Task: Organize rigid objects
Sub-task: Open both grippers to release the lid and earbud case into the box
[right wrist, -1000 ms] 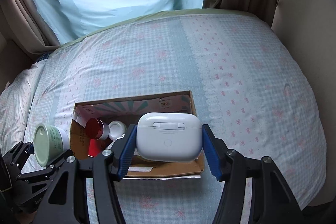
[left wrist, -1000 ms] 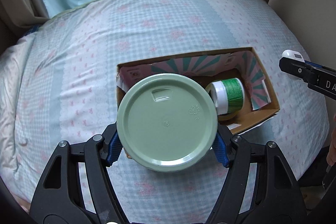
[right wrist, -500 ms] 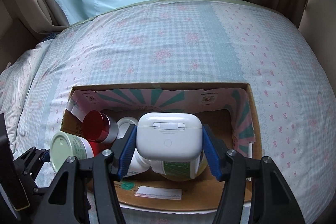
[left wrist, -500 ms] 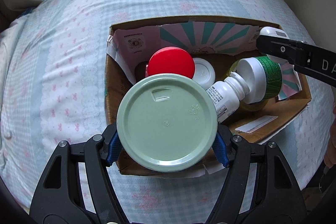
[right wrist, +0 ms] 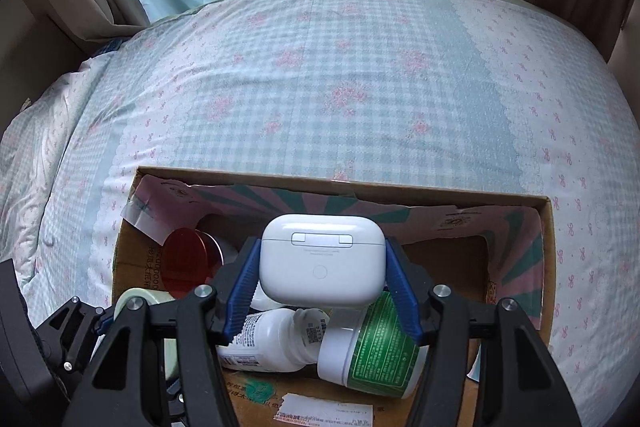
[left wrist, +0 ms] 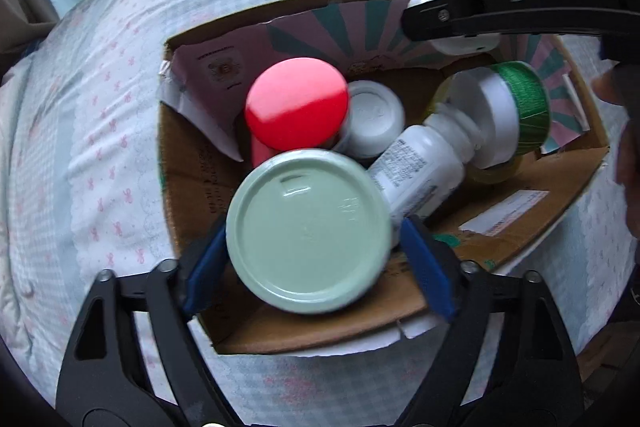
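Observation:
A jar with a pale green lid (left wrist: 308,231) sits blurred between the blue pads of my left gripper (left wrist: 312,231), over the near left part of the cardboard box (left wrist: 192,179). The left jaws are opening, and a gap shows between the pads and the lid. My right gripper (right wrist: 322,251) is shut on a white earbuds case (right wrist: 322,261), held just above the box (right wrist: 516,203) interior. In the left wrist view the same case (left wrist: 460,45) shows behind the right gripper's finger at the top right.
The box lies on a bed with a checked cover (right wrist: 320,87). It holds a red-lidded jar (left wrist: 296,109), a white cap (left wrist: 374,115), a lying white bottle (left wrist: 416,167), a green-labelled tub (left wrist: 516,107) and a tape roll (left wrist: 496,171). A hand (left wrist: 628,147) is at the right edge.
Both grippers have come down over the box. The left jaws have spread and the green-lidded jar looks smaller, dropping away from the camera. The right gripper still grips the case.

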Tool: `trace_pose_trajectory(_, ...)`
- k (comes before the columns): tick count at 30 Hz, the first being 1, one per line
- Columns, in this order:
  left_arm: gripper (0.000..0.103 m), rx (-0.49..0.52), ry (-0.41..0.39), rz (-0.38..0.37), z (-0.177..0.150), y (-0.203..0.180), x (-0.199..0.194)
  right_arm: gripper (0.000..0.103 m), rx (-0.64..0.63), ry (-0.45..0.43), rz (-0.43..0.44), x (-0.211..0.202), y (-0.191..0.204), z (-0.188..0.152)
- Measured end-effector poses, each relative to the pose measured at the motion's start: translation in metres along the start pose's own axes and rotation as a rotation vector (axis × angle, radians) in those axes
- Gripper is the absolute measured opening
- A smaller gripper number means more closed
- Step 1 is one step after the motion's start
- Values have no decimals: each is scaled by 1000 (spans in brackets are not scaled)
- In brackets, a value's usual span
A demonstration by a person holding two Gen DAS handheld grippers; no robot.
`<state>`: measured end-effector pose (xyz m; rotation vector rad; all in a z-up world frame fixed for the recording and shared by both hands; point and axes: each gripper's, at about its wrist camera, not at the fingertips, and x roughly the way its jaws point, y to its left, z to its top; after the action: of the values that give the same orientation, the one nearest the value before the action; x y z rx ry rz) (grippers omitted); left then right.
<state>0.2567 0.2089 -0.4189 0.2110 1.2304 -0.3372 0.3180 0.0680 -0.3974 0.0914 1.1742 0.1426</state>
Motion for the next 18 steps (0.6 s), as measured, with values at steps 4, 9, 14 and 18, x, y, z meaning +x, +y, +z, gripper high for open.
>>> trace_pose_trajectory(4, 103, 27, -59, 1, 2, -6, -17, 89, 23, 20, 57, -5, -11, -1)
trace_pose_trajectory(9, 103, 26, -91, 2, 2, -3, -35, 94, 25, -5, 32, -28, -21, -6)
trace_pose_trajectory(14, 103, 18, -97, 11, 5, 1, -43, 94, 31, -11, 15, -39, -28, -10)
trace_pose_trajectory(18, 103, 8, -93, 19, 7, 2, -45, 94, 45, 3, 19, -39, -32, -12)
